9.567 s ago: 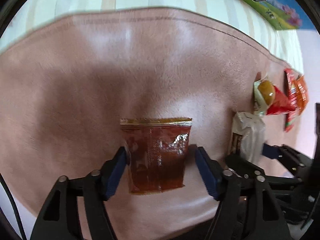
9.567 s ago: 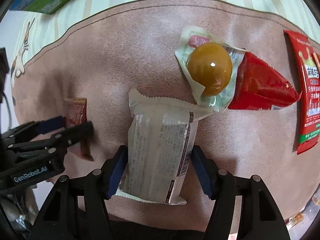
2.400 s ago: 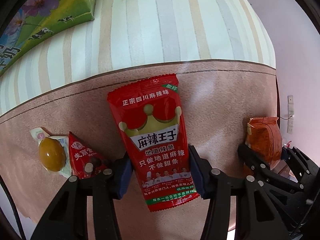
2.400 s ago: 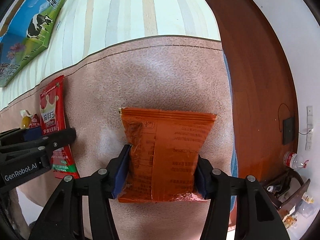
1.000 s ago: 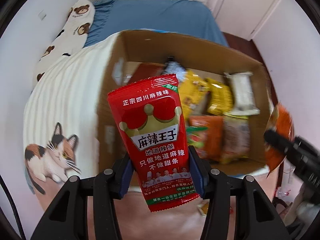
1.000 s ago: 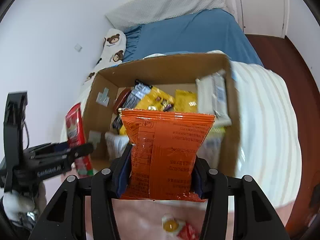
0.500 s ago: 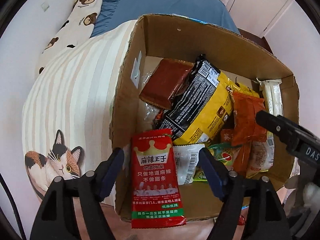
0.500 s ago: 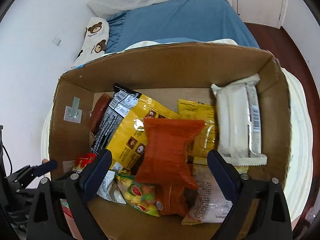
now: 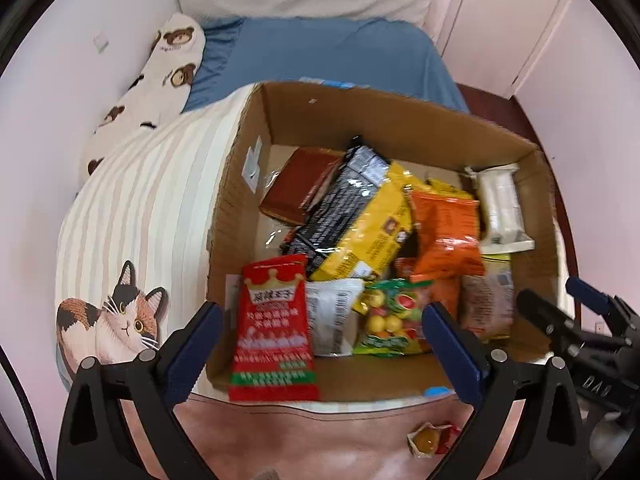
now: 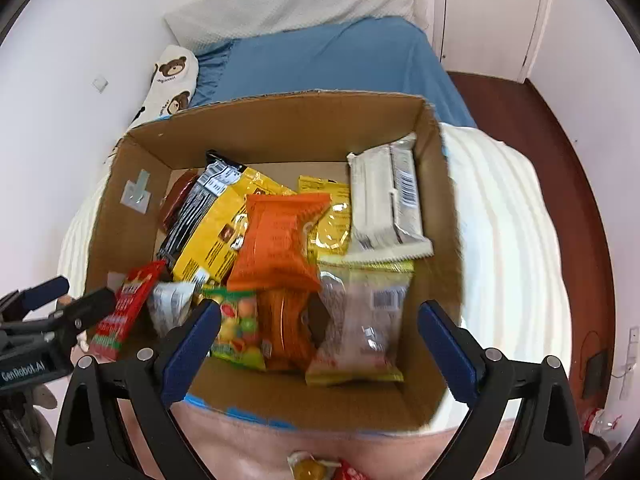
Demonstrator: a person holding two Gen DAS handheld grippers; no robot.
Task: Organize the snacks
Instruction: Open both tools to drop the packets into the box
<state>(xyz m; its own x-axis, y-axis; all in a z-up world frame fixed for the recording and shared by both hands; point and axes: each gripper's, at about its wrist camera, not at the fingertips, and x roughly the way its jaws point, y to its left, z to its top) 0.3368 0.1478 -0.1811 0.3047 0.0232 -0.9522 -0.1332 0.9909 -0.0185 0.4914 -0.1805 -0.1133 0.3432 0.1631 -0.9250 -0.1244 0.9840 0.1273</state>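
An open cardboard box (image 9: 400,120) (image 10: 280,120) holds several snack packets. The red crown packet (image 9: 274,328) leans at its near left corner; it also shows in the right wrist view (image 10: 124,308). The orange packet (image 10: 280,236) (image 9: 446,232) lies on top in the middle. My left gripper (image 9: 322,344) is open and empty above the box's near edge. My right gripper (image 10: 320,344) is open and empty above the box's near edge. An egg packet (image 9: 426,438) (image 10: 308,470) and a red triangular packet (image 9: 448,436) lie on the pink mat.
The box stands on a striped cloth (image 9: 140,200) with a cat print (image 9: 116,320). The pink mat (image 9: 320,440) lies in front. A blue bed (image 10: 328,60) and a bear pillow (image 9: 160,64) lie behind. A white door (image 9: 500,20) is at the back right.
Both open grippers have drawn back a little from the box. The red packet and the orange packet have settled lower inside it.
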